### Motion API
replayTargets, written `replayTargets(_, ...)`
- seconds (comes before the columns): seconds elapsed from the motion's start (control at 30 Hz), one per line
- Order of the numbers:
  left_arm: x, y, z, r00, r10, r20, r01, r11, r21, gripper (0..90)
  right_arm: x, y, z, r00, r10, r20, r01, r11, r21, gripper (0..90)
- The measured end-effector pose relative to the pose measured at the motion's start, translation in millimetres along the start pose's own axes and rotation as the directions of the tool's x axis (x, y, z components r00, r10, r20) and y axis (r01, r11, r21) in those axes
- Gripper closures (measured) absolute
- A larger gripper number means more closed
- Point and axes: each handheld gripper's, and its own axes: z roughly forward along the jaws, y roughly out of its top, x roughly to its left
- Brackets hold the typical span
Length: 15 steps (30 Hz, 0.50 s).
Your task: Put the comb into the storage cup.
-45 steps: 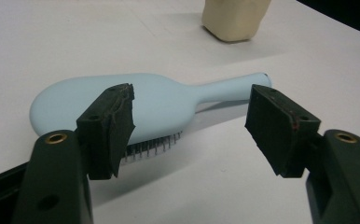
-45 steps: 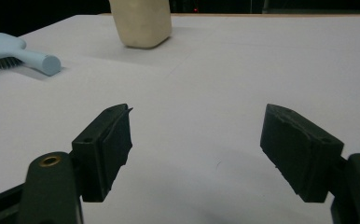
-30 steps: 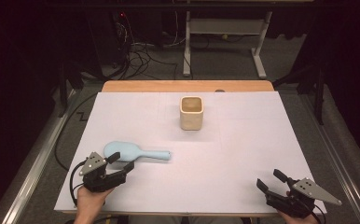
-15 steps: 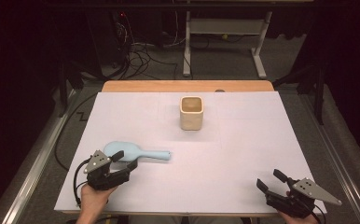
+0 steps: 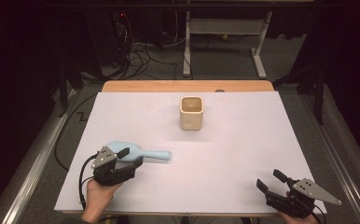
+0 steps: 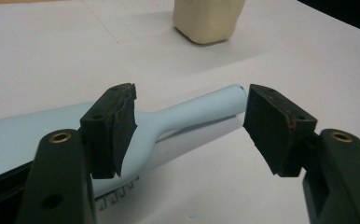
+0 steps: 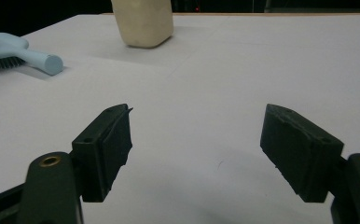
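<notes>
Nearer the blue hairbrush (image 5: 143, 152) now, left claw (image 5: 130, 157) straddles its handle, jaws apart; right claw (image 5: 272, 180) rests apart on the bench (image 5: 243, 154).

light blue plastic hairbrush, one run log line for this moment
left gripper: open, straddling light blue plastic hairbrush handle | right gripper: open, idle | cream square cup: upright
</notes>
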Motion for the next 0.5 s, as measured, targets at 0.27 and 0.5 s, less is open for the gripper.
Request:
replayTargets(0.27, -2.7, 5.2, 8.2, 0.9999, 0.010, 0.006, -0.011, 0.9999, 0.008, 35.3, 0.2, 0.1, -0.2, 1.0000, -0.005, -0.002, 0.005, 1.000, 0.002, 25.3)
replayTargets(0.5, -5.1, 12.4, 15.9, 0.9998, 0.013, 0.016, -0.013, 0.9998, 0.014, 35.8, 0.2, 0.0, -0.6, 1.0000, -0.003, 0.000, 0.003, 1.000, -0.001, 25.3)
